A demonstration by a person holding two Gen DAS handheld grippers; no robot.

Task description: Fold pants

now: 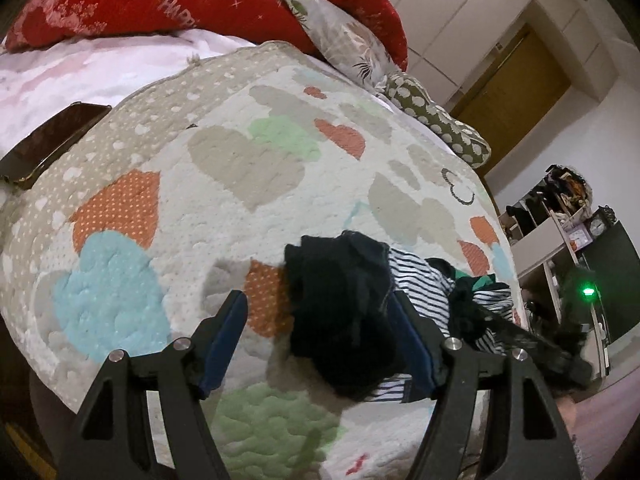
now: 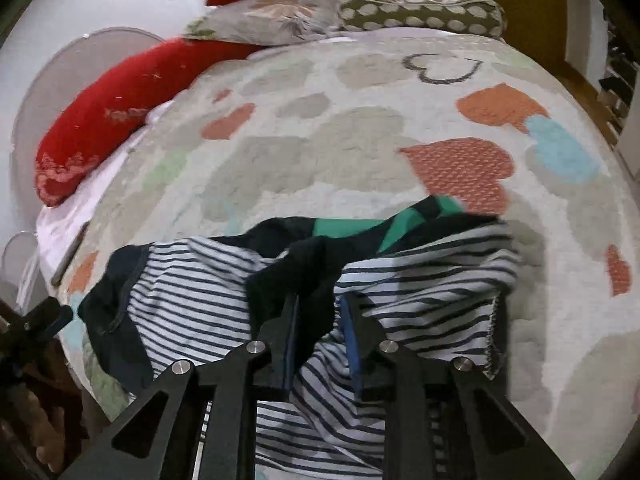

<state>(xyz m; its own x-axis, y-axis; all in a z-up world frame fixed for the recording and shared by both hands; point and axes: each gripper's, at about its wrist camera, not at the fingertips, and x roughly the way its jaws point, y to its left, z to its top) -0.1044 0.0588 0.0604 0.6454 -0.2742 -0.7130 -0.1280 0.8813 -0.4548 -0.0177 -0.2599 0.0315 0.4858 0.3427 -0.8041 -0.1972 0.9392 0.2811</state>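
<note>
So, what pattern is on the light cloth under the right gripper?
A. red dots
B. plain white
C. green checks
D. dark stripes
D: the right gripper sits over a white cloth crossed by thin dark stripes, lying on the heart-print quilt.

A bed with a heart-patterned quilt fills both views. Red pillows and a floral pillow lie at its head. At the upper right of the left view stand glossy white wardrobe doors and a wooden door; a cluttered shelf stands at right.
</note>
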